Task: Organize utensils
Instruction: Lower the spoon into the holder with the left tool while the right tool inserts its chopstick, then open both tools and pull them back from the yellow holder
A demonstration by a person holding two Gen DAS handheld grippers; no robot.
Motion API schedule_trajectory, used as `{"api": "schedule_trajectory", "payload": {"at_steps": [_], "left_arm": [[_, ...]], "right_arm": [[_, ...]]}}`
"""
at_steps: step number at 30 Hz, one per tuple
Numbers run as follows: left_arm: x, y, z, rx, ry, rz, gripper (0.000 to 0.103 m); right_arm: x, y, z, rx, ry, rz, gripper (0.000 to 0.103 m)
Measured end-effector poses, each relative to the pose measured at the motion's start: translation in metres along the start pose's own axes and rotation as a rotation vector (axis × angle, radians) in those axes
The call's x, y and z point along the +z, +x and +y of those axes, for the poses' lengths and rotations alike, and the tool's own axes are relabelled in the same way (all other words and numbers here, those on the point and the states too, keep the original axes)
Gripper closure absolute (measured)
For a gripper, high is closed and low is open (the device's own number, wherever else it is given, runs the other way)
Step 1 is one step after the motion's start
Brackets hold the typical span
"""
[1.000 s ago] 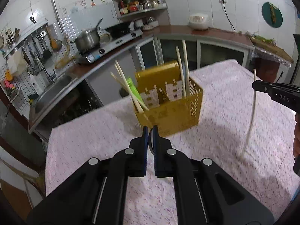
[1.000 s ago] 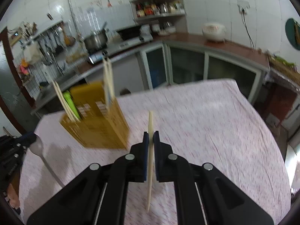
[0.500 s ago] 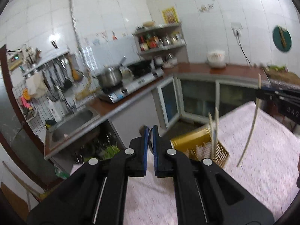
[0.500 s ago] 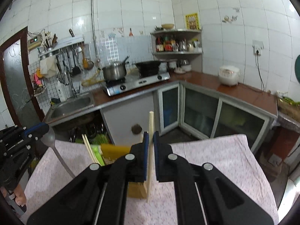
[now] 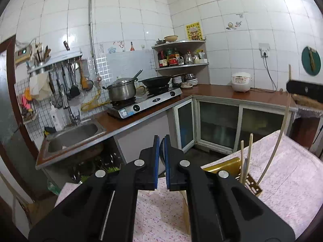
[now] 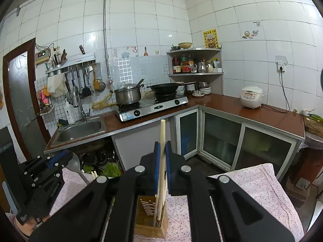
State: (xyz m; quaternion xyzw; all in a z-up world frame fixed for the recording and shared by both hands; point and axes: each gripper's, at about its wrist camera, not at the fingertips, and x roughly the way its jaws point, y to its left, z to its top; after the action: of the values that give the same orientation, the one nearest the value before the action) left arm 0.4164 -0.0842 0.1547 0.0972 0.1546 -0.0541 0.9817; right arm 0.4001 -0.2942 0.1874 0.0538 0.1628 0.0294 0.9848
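Observation:
My right gripper (image 6: 162, 147) is shut on a pale chopstick (image 6: 162, 133), held upright, its lower end over the yellow utensil basket (image 6: 150, 219) on the table. The same chopstick (image 5: 279, 141) and right gripper (image 5: 302, 89) show at the right of the left wrist view. My left gripper (image 5: 161, 141) is shut on the handle of a metal spoon; its bowl (image 6: 75, 164) shows in the right wrist view beside the left gripper (image 6: 58, 159). The basket (image 5: 228, 166) holds two upright chopsticks (image 5: 247, 157).
The table has a pink flowered cloth (image 5: 286, 173). Behind it runs a brown counter (image 6: 232, 104) with a sink (image 6: 80, 128), a gas stove (image 6: 153, 104) with a pot and wok, and a rice cooker (image 6: 251, 96).
Both grippers have risen and tilted up, so the basket has dropped low in both views. The chopstick's lower end now hangs over the basket.

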Motion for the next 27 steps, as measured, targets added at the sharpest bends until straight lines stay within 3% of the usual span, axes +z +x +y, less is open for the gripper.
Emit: {"api": "schedule_trajectory", "payload": {"at_steps": [4,9,21,22,24,26,27], "left_arm": [[-0.014,0.008,-0.013,0.018,0.051,-0.018,0.099],[-0.035,0.020,-0.020,-0.016,0.060,0.022,0.099],[-0.080,0.030,-0.002,-0.137,-0.089,0.082,0.097],[-0.082,0.029,0.003,-0.153,-0.117,0.089,0.095],[-0.083,0.025,0.010,-0.169,-0.149,0.090,0.077],[-0.082,0.014,0.021,-0.171,-0.184,0.074,0.061],[-0.082,0.010,0.024,-0.170,-0.193,0.069,0.051]], "right_arm": [[-0.018,0.013,0.007,0.006,-0.019,0.022,0.097],[-0.041,0.035,0.010,0.017,-0.039,0.080,0.097],[-0.093,0.068,0.008,0.053,-0.011,0.195,0.097],[-0.097,0.070,0.006,0.056,-0.003,0.205,0.096],[-0.102,0.071,0.005,0.064,-0.005,0.205,0.096],[-0.106,0.070,0.004,0.059,-0.011,0.204,0.077],[-0.106,0.066,0.001,0.059,-0.002,0.195,0.050]]}}
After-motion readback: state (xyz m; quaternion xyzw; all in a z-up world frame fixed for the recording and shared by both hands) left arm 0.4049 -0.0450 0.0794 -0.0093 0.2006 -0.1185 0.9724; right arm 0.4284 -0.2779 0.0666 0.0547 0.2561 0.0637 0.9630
